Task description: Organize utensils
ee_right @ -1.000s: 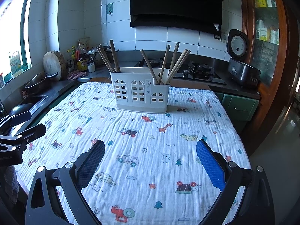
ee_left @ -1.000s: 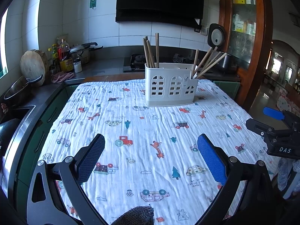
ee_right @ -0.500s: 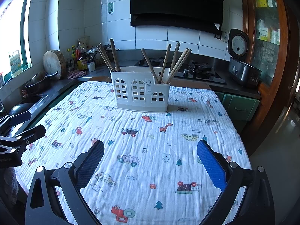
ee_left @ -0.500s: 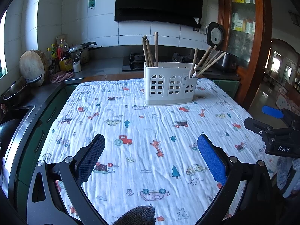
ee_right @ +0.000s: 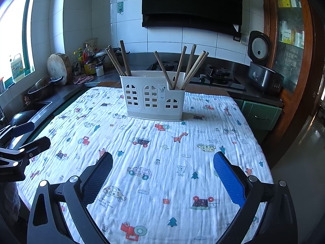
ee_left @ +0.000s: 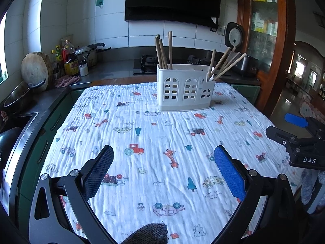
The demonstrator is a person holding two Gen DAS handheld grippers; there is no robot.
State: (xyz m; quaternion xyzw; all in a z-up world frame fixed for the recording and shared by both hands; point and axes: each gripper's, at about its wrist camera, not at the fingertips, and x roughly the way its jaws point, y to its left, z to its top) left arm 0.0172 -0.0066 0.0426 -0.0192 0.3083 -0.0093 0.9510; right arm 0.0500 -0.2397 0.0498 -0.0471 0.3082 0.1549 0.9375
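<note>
Hovering both tools over the printed cloth [ee_right: 162,158], you've got nothing gripped: left gripper [ee_left: 162,162] and right gripper [ee_right: 162,170] gape wide, pads w/ only cloth between them. White holder [ee_right: 154,97] sits upper centre of the frame, well apart from both. Counts: 4 chopsticks [ee_right: 116,61] in its left compartment, 5 more chopsticks [ee_right: 182,67] splayed at its right end, none loose on the cloth. Prob. sorted already, hence the idle stance.

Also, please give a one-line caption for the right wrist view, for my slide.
Open right tongs hover over a printed cloth, facing a white utensil holder with wooden chopsticks.
</note>
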